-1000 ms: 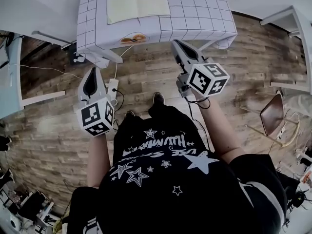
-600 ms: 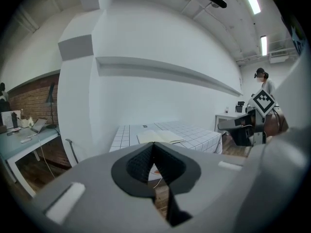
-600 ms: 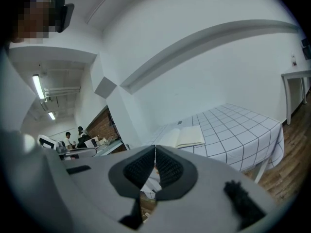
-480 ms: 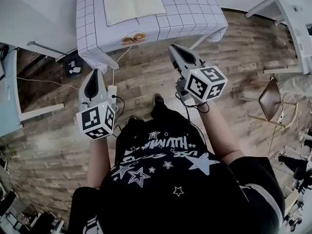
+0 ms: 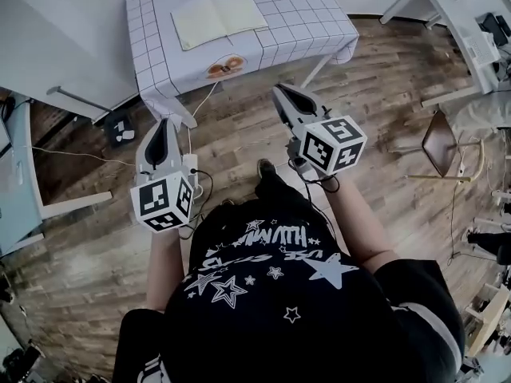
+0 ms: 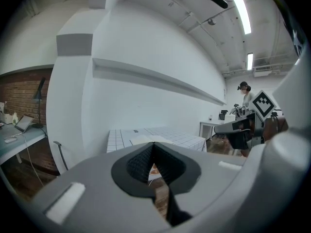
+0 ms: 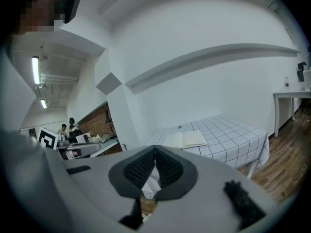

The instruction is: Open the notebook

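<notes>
The notebook (image 5: 219,18) lies open, pale pages up, on the table with a grid-patterned cloth (image 5: 311,14). Both grippers hang over the wooden floor on the near side of the table, apart from it. My left gripper (image 5: 158,126) is shut with nothing in it; its pads meet in the left gripper view (image 6: 153,147), where the notebook (image 6: 146,139) shows just above them. My right gripper (image 5: 281,92) is also shut and empty. In the right gripper view, it (image 7: 155,152) points toward the table (image 7: 233,135) with the open notebook (image 7: 184,140) on it.
A power strip with cables (image 5: 192,162) lies on the floor between the left gripper and the table leg. A marker sheet (image 5: 121,128) lies at the left. White desks stand left and right, with a chair (image 5: 443,144) at the right.
Both grippers have drawn a little farther back from the table edge, still shut. The view has shifted, so the table sits higher and more to the left. The notebook has not moved.
</notes>
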Demonstrator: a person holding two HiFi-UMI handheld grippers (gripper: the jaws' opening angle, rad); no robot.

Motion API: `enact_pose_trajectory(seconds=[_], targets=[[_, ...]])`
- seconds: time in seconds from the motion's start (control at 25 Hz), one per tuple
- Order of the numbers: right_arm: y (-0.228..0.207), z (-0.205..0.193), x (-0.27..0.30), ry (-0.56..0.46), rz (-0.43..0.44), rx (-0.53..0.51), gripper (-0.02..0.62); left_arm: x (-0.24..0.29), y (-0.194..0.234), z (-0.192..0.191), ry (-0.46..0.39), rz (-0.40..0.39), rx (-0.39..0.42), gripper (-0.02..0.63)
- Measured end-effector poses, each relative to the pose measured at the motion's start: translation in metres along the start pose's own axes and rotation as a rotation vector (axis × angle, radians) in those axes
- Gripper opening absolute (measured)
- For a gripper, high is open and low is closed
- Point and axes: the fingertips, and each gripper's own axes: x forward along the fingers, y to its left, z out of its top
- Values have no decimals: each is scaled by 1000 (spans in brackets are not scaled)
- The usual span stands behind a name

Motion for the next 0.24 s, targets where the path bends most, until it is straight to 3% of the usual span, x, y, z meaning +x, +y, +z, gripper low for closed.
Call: enact_pose_trajectory(seconds=[0.24], targets=[[38,-6,-7,-10,-24,-4,17,-27,14,3,-9,-43,10,9]])
